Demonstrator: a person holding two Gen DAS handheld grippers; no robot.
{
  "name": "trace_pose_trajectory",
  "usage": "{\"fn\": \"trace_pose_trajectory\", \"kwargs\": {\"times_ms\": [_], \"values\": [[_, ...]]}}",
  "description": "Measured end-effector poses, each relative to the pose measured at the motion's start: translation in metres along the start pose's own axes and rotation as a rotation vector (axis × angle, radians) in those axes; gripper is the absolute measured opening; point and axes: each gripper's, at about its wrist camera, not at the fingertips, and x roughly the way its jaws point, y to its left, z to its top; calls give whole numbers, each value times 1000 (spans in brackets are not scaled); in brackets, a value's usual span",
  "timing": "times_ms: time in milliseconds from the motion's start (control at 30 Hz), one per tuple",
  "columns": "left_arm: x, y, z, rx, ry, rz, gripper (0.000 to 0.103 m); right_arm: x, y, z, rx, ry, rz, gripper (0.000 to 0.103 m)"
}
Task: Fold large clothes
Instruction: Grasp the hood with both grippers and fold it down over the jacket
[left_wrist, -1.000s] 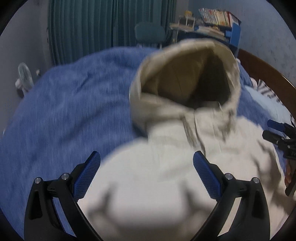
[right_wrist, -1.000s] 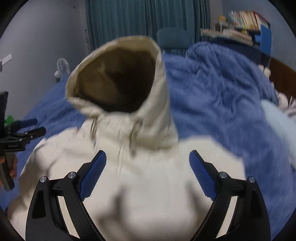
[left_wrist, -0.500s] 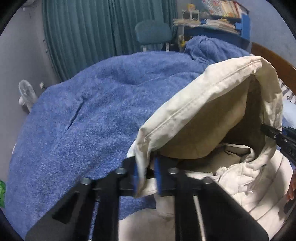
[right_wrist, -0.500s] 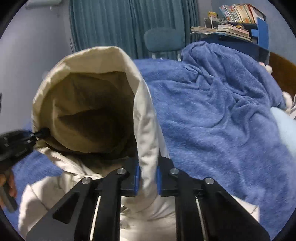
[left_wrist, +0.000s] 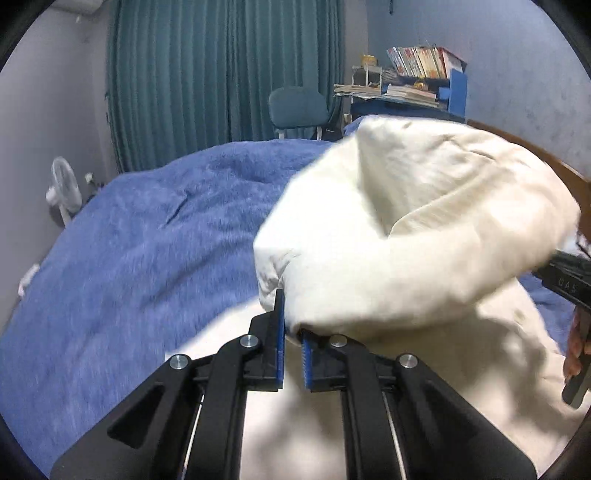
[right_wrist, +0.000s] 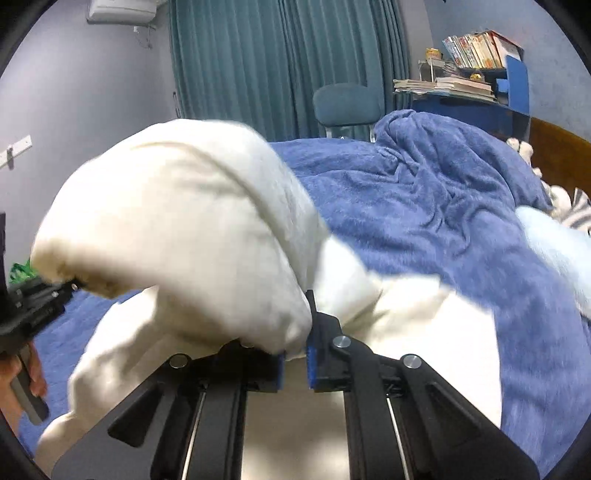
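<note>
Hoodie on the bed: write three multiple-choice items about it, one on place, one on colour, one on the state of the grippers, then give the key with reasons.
1. Where does the body of the hoodie lie?
A. On the blue blanket
B. On the chair
C. On the floor

2. What colour is the hood?
A. Teal
B. Cream
C. Black

3. How do the left gripper and the right gripper stand?
A. Both wide open above the cloth
B. One open, one shut
C. Both shut on the hood's edge

Key: 1 A, blue blanket shows all round the cloth. 2 B, the lifted hood is plainly cream in both views. 3 C, each view shows cream fabric pinched between nearly closed blue pads.
</note>
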Motion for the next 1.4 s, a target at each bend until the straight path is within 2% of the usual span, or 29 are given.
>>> {"fn": "trace_pose_trajectory", "kwargs": {"times_ms": [67,133,200,267,333,467,567,600,633,667,700,733,833,933,967,1067,1100,1167,1233,1300,1333,1400], "values": [[-20,0,-17,-40,18,-27,5,-18,4,-13,22,1,7,9],[-37,-3,-35,-25,30,-22,5,-38,9,-31,35,-2,7,9],[-39,-5,-43,-9,55,-17,5,-45,14,-46,13,-3,7,9],[-32,-2,-50,-28,92,-20,5,-35,21,-56,-59,16,-14,9],[-20,3,-56,-58,111,-20,5,-21,22,-59,-78,36,0,9],[20,16,-71,-46,181,32,5,10,24,-55,-134,71,-4,9],[33,33,-81,-100,222,-10,6,23,23,-57,-167,80,-18,9],[30,40,-84,-136,213,-53,15,25,20,-57,-157,84,-20,9],[27,44,-85,-150,208,-73,37,27,17,-57,-145,87,-19,9],[20,48,-84,-153,194,-74,53,27,16,-56,-139,86,-18,9],[10,51,-82,-138,157,-47,73,27,14,-55,-133,83,-16,9],[1,51,-79,-124,122,-44,74,27,14,-55,-130,80,-13,9],[-32,46,-57,-87,12,-129,74,26,15,-55,-130,69,-2,9],[-41,21,-33,-52,18,-199,74,24,23,-59,-157,62,2,10],[-43,2,-21,-16,15,-222,74,24,26,-61,-165,62,9,11],[-46,-46,-4,84,14,-251,74,23,30,-63,-183,61,51,16],[-45,-60,-1,120,5,-235,71,22,31,-64,-189,61,77,18],[-38,-76,3,160,0,-211,62,19,34,-65,-209,55,113,19],[-23,-83,1,154,58,-224,43,18,36,-66,-234,61,138,19],[-2,-75,-7,123,113,-207,39,19,35,-67,-239,71,155,19],[10,-65,-12,104,144,-175,33,20,34,-67,-242,76,158,19],[32,-43,-23,65,194,-161,25,23,32,-66,-245,91,153,22]]}}
